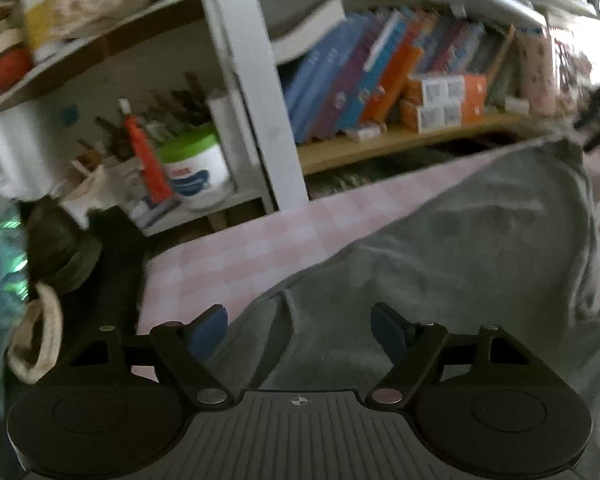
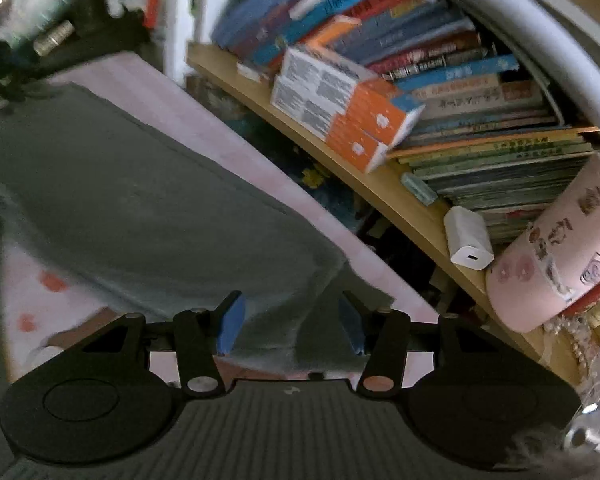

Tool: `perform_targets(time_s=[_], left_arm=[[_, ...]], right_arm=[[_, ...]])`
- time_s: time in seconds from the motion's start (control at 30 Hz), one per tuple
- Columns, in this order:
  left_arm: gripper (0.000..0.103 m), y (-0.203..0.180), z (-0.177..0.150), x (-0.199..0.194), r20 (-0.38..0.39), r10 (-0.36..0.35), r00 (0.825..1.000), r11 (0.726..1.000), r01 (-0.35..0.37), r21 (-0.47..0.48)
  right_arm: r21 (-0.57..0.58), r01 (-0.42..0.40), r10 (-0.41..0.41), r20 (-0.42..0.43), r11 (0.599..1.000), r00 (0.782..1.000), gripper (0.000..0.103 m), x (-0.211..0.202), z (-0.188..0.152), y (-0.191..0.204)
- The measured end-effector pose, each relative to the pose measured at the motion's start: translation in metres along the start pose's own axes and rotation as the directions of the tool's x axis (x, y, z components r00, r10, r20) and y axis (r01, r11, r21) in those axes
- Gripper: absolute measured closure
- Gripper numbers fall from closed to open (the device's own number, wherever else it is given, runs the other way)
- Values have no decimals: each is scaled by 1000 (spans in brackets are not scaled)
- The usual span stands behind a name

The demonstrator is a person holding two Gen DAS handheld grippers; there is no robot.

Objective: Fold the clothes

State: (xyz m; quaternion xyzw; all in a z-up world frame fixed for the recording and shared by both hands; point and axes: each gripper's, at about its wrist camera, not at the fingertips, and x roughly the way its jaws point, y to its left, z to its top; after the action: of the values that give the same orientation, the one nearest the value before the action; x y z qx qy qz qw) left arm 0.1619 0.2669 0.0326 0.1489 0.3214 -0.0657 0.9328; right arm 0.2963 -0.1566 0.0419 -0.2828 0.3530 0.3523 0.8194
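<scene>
A grey-green garment (image 1: 440, 264) lies spread on a pink checked tablecloth (image 1: 260, 240). My left gripper (image 1: 298, 330) is open, its blue pads apart over the garment's near edge, with cloth between them. In the right wrist view the same garment (image 2: 140, 200) stretches away to the left. My right gripper (image 2: 290, 326) is open, its blue pads on either side of a raised corner fold of the garment.
A bookshelf (image 1: 380, 144) with leaning books and orange boxes (image 2: 340, 108) runs along the table's far side. A white post (image 1: 252, 80) stands at the table edge. A white tub (image 1: 196, 168), a paper roll and clutter sit left. A pink patterned roll (image 2: 552, 248) and white charger (image 2: 468, 240) lie right.
</scene>
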Motion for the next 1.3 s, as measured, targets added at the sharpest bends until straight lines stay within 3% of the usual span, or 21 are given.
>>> perform_targets(time_s=[0.17,0.4,0.53,0.7,0.9,0.97,1.03,1.13,1.3], left_arm=[[31,2,12,30,-33,-17,999,999,18,40],[31,7,24,65,-88,-40,995,996,47,73],[31,11,24,75,-114,-69,991,995,77,63],[30,13,25,79,-142,-92,986,992,102,69],[28,26,26,90,-160,-156,975,987,158,-1],[28,29,27,95,-164,-177,971,984,174,-33],[28,34,27,100,-176,-200,964,979,188,-86],[36,39,26,102,-193,-238,952,963,206,-172],[87,36,29,97,-208,-201,957,953,141,-268]], right_arm=[[5,-5,5,-8,1000,1000,56,24,9,-18],[57,-60,58,45,997,997,56,46,24,-37],[79,-82,80,35,993,996,60,64,29,-44],[60,-103,105,-42,993,994,61,87,27,-43],[127,-148,152,-24,981,988,62,90,22,-52],[136,-153,157,-21,979,987,67,90,21,-51],[144,-168,172,-19,975,985,80,89,21,-50],[155,-168,171,-10,974,985,87,88,21,-45],[123,-99,99,3,988,995,89,77,14,-26]])
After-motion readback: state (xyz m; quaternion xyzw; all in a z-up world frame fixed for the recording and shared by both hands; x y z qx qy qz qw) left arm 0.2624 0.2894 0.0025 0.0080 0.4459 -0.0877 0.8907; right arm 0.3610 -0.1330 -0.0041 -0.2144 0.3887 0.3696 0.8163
